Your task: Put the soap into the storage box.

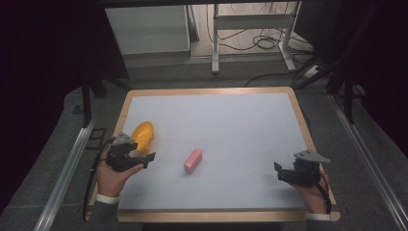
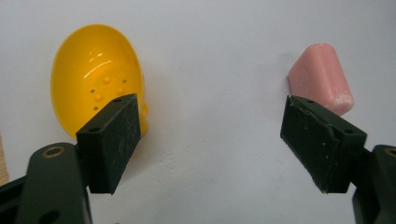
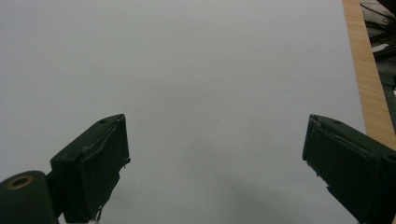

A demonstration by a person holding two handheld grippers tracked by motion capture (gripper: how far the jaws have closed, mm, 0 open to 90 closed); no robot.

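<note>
Nothing started, I'd judge: left gripper (image 1: pixel 142 161) and right gripper (image 1: pixel 284 172) both gape empty; yellow bowl (image 1: pixel 143 135) far-left, pink block (image 1: pixel 193 160) centre, untouched

One yellow bowl (image 1: pixel 143 135), one pink block (image 1: pixel 193 160), two claws: left (image 1: pixel 144 159), right (image 1: pixel 280 171).

My left hand-held gripper (image 1: pixel 144 160) hides the near edge of the yellow bowl (image 1: pixel 143 134); my sleeves are cut off below.

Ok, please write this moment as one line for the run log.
left gripper: open, holds nothing | right gripper: open, holds nothing | yellow bowl: beside left gripper | pink block: on white mat, untouched
</note>
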